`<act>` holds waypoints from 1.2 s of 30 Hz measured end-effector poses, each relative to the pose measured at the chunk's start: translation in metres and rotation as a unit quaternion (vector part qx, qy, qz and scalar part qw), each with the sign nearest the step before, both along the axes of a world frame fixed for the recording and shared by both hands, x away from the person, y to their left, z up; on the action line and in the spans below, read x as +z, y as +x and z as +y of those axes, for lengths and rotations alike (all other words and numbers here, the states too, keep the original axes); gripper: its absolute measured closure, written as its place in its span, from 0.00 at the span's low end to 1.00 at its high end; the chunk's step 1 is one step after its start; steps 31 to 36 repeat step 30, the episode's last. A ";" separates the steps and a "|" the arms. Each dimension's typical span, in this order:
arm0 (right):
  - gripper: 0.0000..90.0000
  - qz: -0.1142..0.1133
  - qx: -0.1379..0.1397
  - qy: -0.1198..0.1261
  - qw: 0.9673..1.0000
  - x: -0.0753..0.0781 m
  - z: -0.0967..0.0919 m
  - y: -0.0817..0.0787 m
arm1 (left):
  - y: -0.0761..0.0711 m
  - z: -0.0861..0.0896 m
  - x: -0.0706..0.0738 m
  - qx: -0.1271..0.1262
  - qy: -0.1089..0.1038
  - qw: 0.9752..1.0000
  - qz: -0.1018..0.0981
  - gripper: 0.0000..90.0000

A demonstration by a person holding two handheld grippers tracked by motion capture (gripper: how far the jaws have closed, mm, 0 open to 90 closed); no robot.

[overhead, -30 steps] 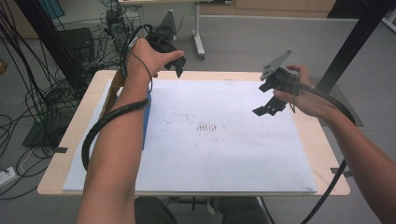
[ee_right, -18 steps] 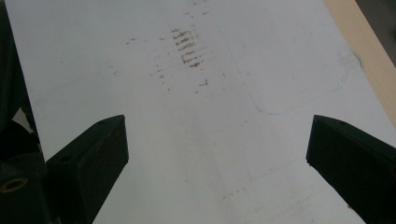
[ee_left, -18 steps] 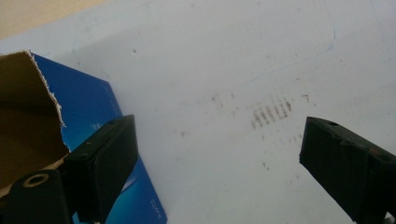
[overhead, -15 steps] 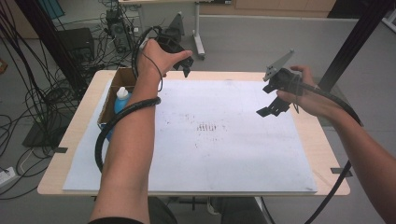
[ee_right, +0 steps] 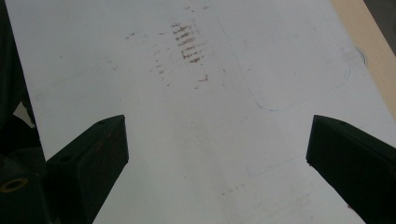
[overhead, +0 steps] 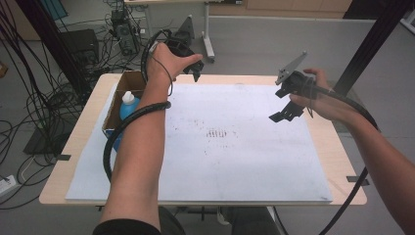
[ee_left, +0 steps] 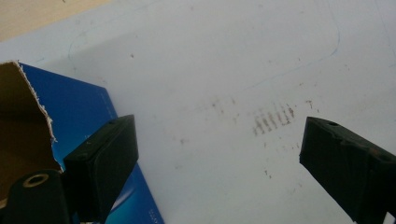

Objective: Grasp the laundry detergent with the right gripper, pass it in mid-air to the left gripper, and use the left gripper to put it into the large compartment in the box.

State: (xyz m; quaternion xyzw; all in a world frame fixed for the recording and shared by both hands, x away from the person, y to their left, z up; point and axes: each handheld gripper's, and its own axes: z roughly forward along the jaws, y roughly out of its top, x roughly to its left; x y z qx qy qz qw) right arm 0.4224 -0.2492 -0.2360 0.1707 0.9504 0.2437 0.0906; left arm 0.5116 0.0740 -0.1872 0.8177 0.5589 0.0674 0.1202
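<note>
We see the left gripper point(overhead: 195, 73) held over the far left of the table point(overhead: 88, 147), jaws spread wide with nothing between them and touching nothing. The right gripper point(overhead: 280, 113) hovers over the right side of the white sheet point(overhead: 235, 166), jaws equally wide and bare. The cardboard box point(overhead: 117, 98) stands at the table's left edge, just beside and below the left gripper, and one blue bottle point(overhead: 128, 105) with a white cap stands inside it. We count two grippers, one box, one bottle, one sheet.
</note>
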 end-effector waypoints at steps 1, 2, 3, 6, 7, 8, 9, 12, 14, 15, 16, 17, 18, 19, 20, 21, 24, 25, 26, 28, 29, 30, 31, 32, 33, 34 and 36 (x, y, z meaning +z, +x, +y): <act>0.06 0.000 0.001 0.000 1.000 0.000 0.000 0.000 | 0.000 0.000 0.000 0.000 0.000 1.000 0.000 0.13; 0.06 0.000 0.000 0.000 1.000 -0.001 0.000 0.001 | 0.000 -0.001 0.000 -0.001 0.000 1.000 0.000 0.13; 0.06 0.000 0.000 0.000 1.000 0.000 0.000 0.001 | 0.000 -0.001 0.000 -0.001 0.000 1.000 0.001 0.13; 0.06 -0.001 0.001 0.000 1.000 0.000 0.001 0.001 | 0.000 -0.001 0.000 -0.002 -0.001 1.000 0.001 0.13; 0.06 -0.001 0.002 0.000 1.000 0.000 0.001 0.001 | 0.000 -0.001 0.000 -0.001 0.000 1.000 0.001 0.13; 0.06 -0.002 0.003 -0.001 1.000 0.001 0.001 0.001 | 0.000 0.000 0.000 0.000 -0.002 1.000 0.001 0.13; 0.06 -0.002 0.002 -0.001 1.000 0.001 0.001 0.001 | -0.001 0.000 0.000 0.000 -0.001 1.000 0.000 0.13; 0.06 -0.002 0.002 -0.002 1.000 0.001 0.002 0.001 | -0.002 0.002 0.000 -0.003 -0.006 1.000 0.000 0.13; 0.06 0.000 0.001 -0.003 1.000 0.001 0.003 0.000 | -0.003 0.003 -0.001 -0.001 -0.006 1.000 -0.001 0.13; 0.06 -0.001 0.004 -0.004 1.000 0.001 0.003 0.000 | -0.003 0.003 -0.001 -0.002 -0.005 1.000 -0.001 0.13; 0.06 -0.001 0.004 -0.004 1.000 0.001 0.003 0.000 | -0.003 0.004 -0.001 -0.001 -0.007 1.000 -0.001 0.13; 0.06 -0.001 0.004 -0.004 1.000 0.001 0.004 0.000 | -0.004 0.004 -0.002 0.001 -0.009 1.000 -0.001 0.13; 0.06 0.000 0.005 -0.005 1.000 0.001 0.004 0.000 | -0.004 0.005 -0.002 0.002 -0.009 1.000 -0.001 0.13; 0.06 -0.001 0.006 -0.005 1.000 0.001 0.004 0.000 | -0.004 0.006 -0.002 0.000 -0.008 1.000 0.001 0.13; 0.06 -0.001 0.006 -0.005 1.000 0.001 0.005 0.000 | -0.005 0.006 -0.002 0.001 -0.009 1.000 0.000 0.13; 0.06 -0.001 0.006 -0.005 1.000 0.001 0.005 0.000 | -0.005 0.006 -0.003 0.001 -0.012 1.000 0.000 0.13; 0.06 -0.001 0.007 -0.008 1.000 0.001 0.006 0.000 | -0.005 0.007 -0.002 0.000 -0.012 1.000 0.000 0.13; 0.06 0.000 0.007 -0.008 1.000 0.001 0.006 0.000 | -0.006 0.008 -0.001 -0.001 -0.012 1.000 0.000 0.13; 0.06 -0.002 0.007 -0.010 1.000 0.002 0.006 -0.001 | -0.006 0.008 -0.001 0.002 -0.013 1.000 -0.002 0.13; 0.06 -0.006 0.006 -0.010 1.000 0.002 0.006 -0.001 | -0.006 0.010 -0.001 0.002 -0.013 1.000 -0.004 0.13; 0.06 -0.007 0.005 -0.008 1.000 0.002 0.006 -0.001 | -0.007 0.010 -0.001 0.002 -0.016 1.000 -0.004 0.13; 0.06 -0.008 0.005 -0.009 1.000 0.002 0.006 0.000 | -0.007 0.011 -0.001 0.002 -0.018 1.000 -0.002 0.13; 0.06 -0.008 0.005 -0.009 1.000 0.002 0.006 0.000 | -0.007 0.011 -0.001 0.002 -0.018 1.000 -0.002 0.13; 0.06 -0.008 0.005 -0.009 1.000 0.002 0.006 0.000 | -0.007 0.011 -0.001 0.002 -0.018 1.000 -0.002 0.13; 0.06 -0.008 0.005 -0.009 1.000 0.002 0.006 0.000 | -0.007 0.011 -0.001 0.002 -0.018 1.000 -0.002 0.13; 0.06 -0.008 0.005 -0.009 1.000 0.002 0.006 0.000 | -0.007 0.011 -0.001 0.002 -0.018 1.000 -0.002 0.13; 0.06 -0.008 0.005 -0.009 1.000 0.002 0.006 0.000 | -0.007 0.011 -0.001 0.002 -0.018 1.000 -0.002 0.13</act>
